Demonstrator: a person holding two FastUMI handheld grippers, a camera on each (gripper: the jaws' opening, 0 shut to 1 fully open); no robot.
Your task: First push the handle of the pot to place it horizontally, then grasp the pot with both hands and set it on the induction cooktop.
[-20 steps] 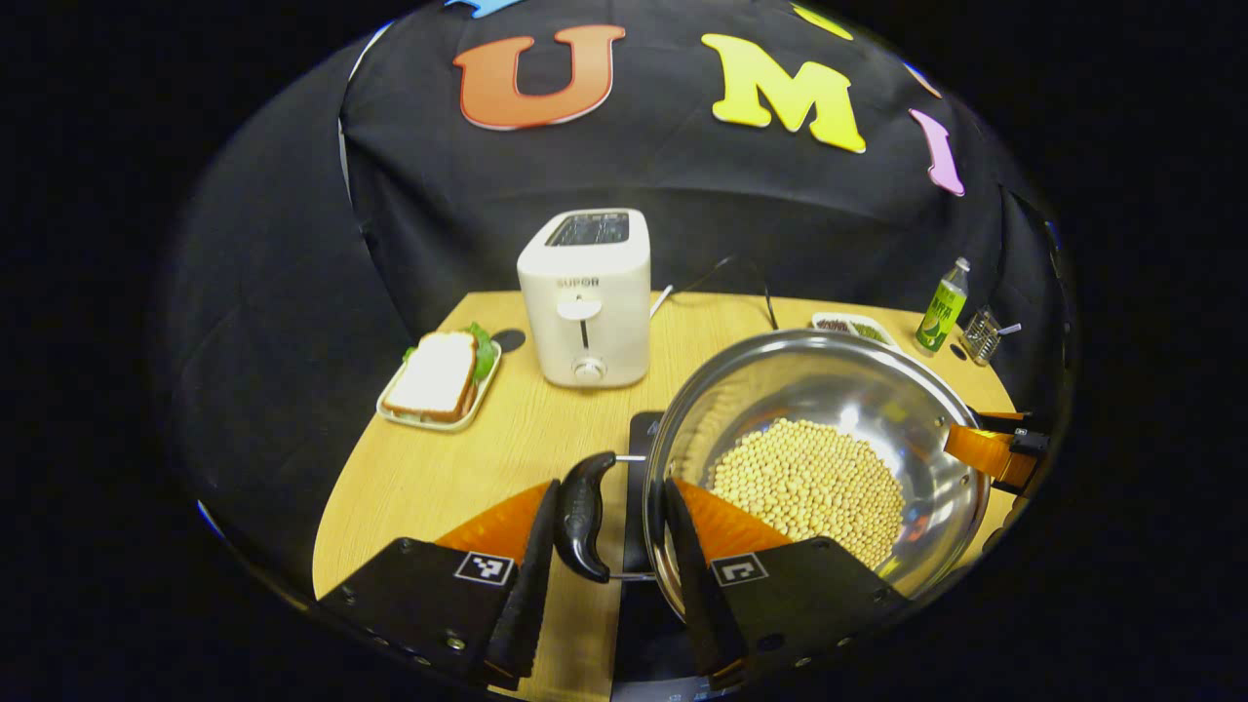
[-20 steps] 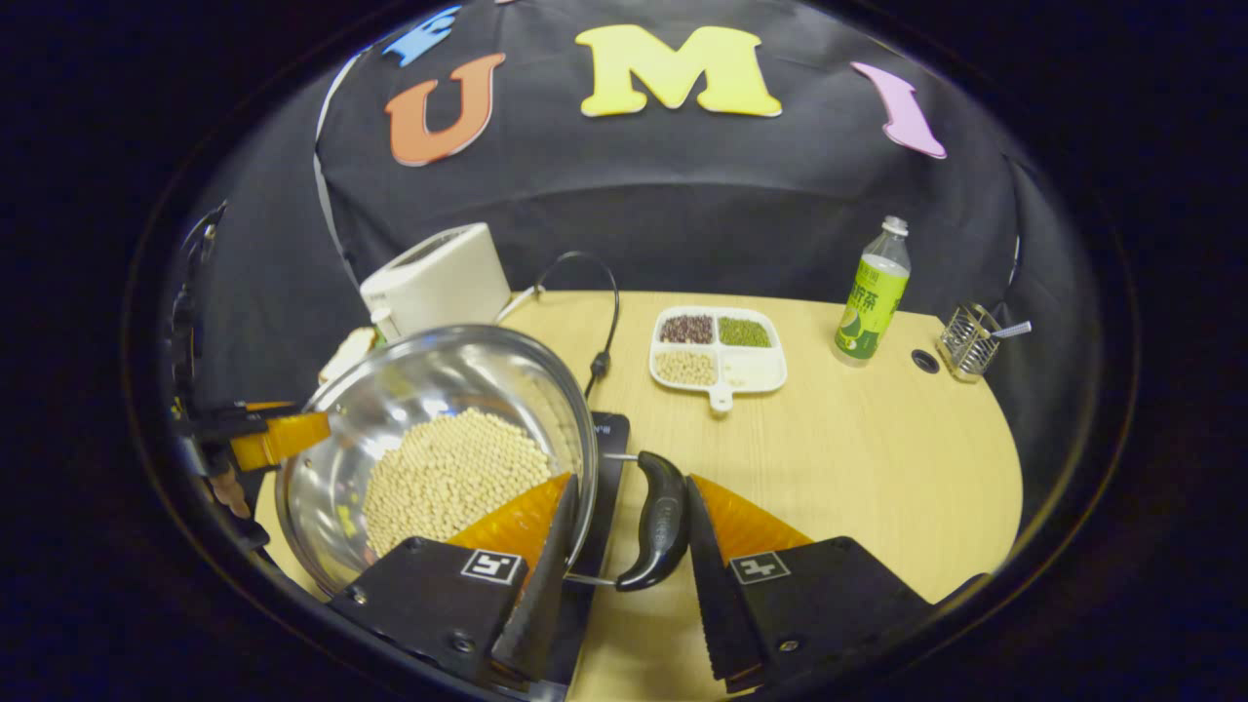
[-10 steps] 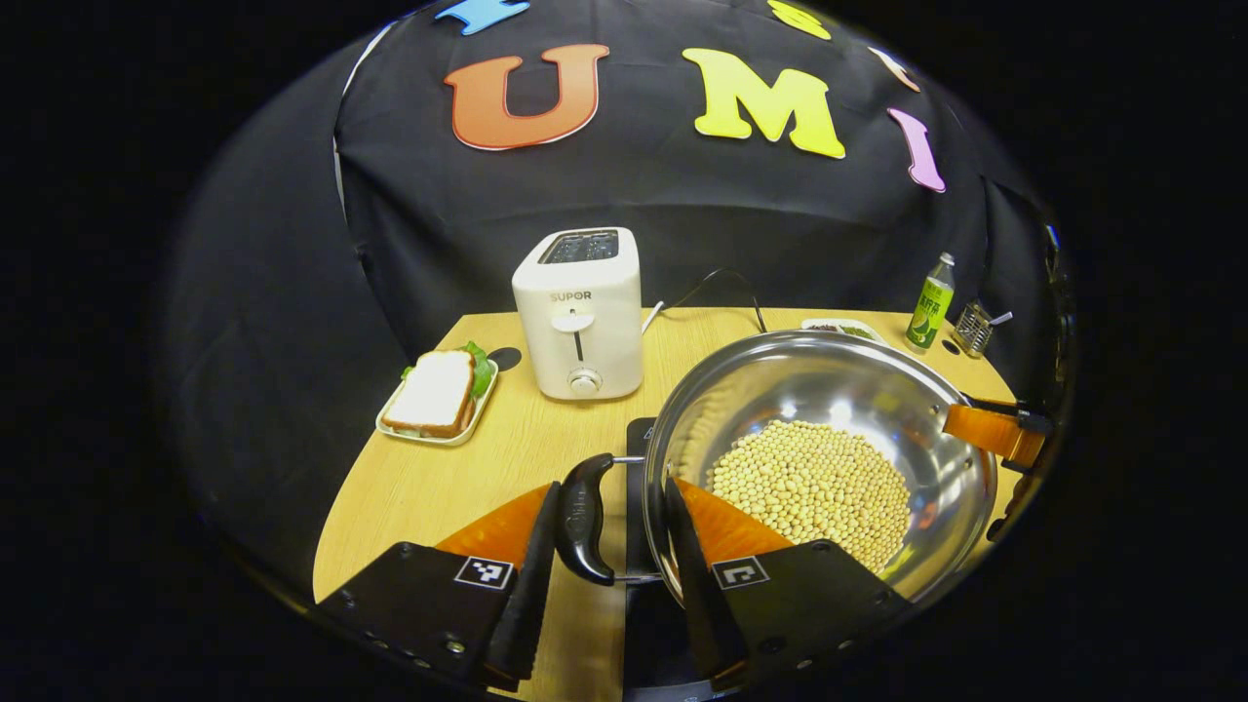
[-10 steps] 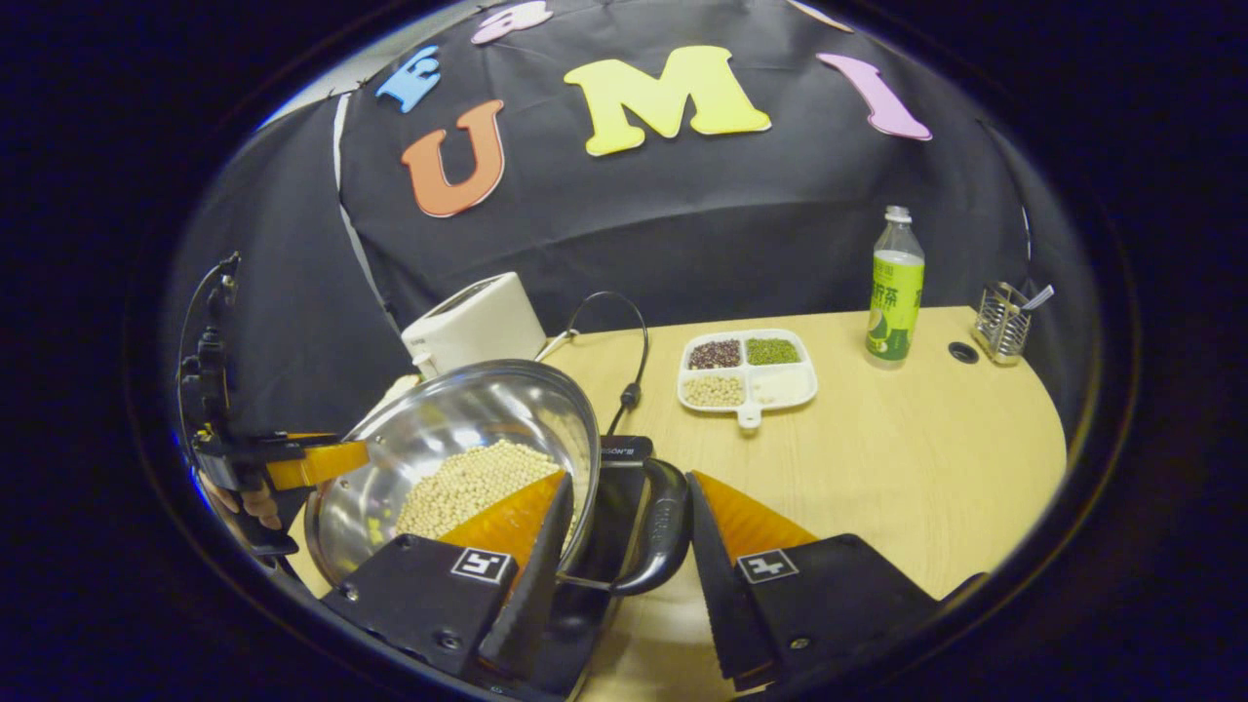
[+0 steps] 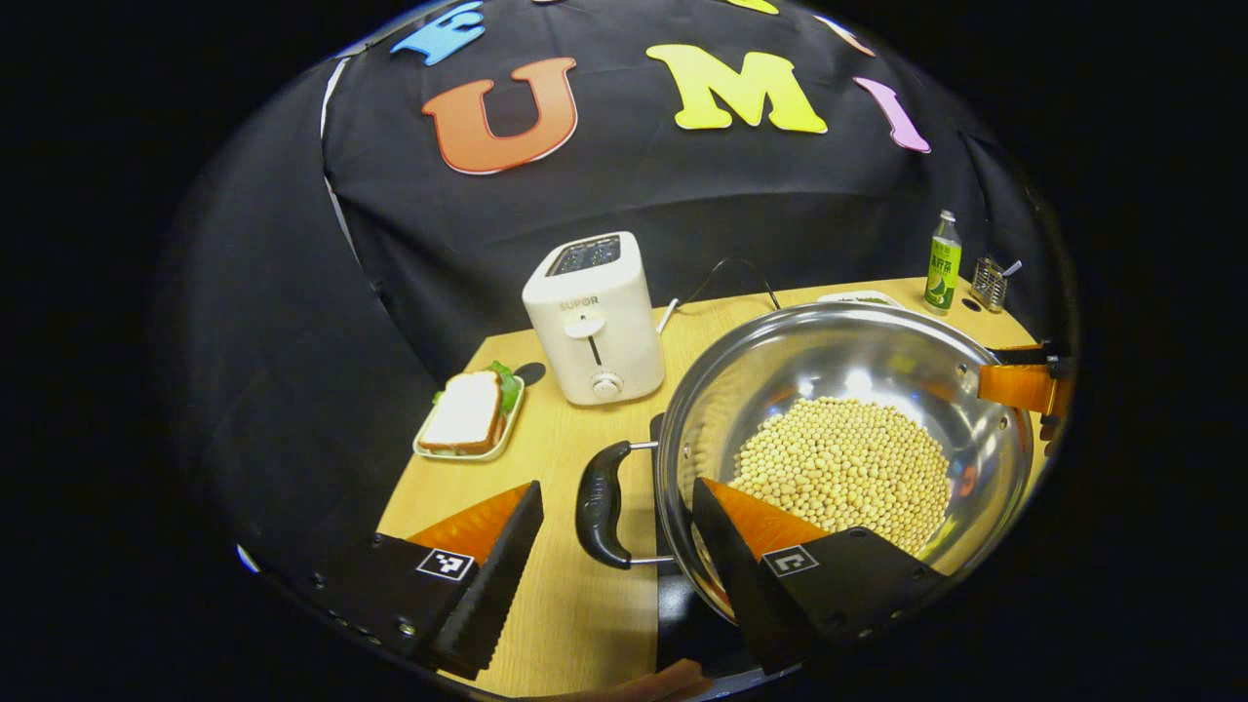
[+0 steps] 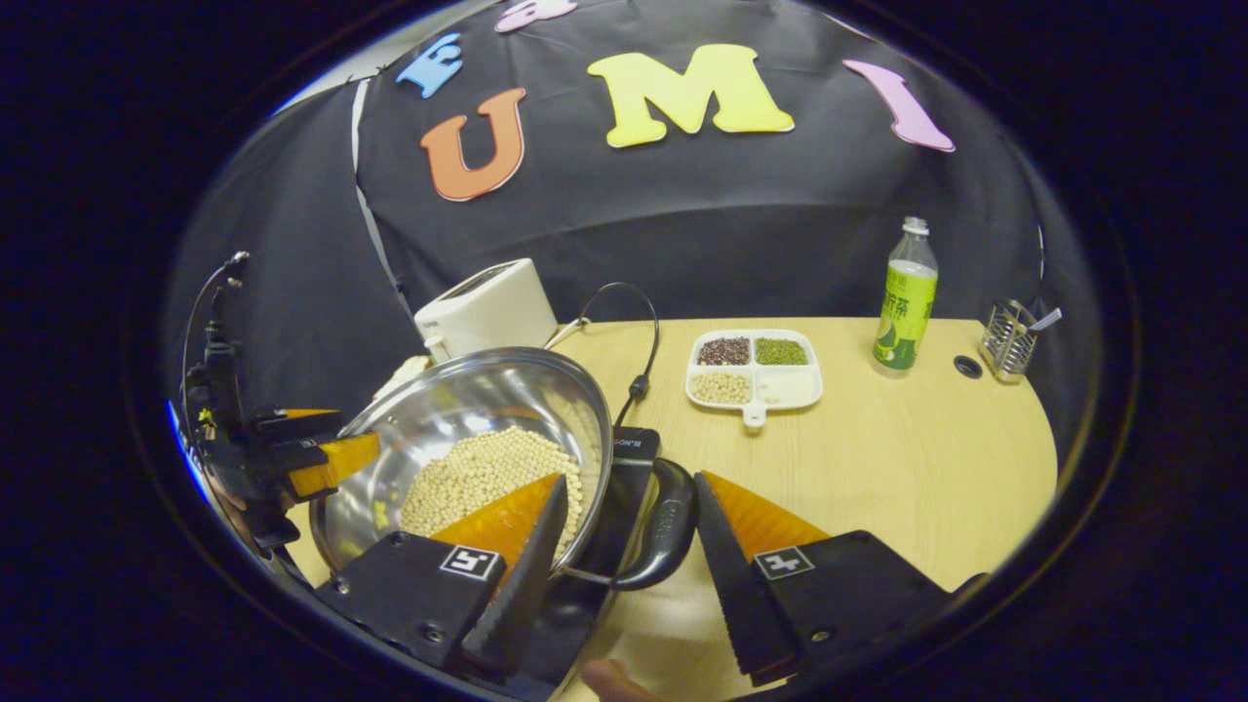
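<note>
The pot (image 5: 848,458) sits level on the cooktop (image 6: 624,468), a handle toward each spread, unclamped gripper: left (image 5: 614,575), right (image 6: 629,575).

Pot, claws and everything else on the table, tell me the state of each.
Pot: upright on the cooktop, holding beans.
Left claw: open, straddling a pot handle.
Right claw: open.
Toaster: slots empty.
Bottle: upright, capped.
Sandwich: on its tray.
</note>
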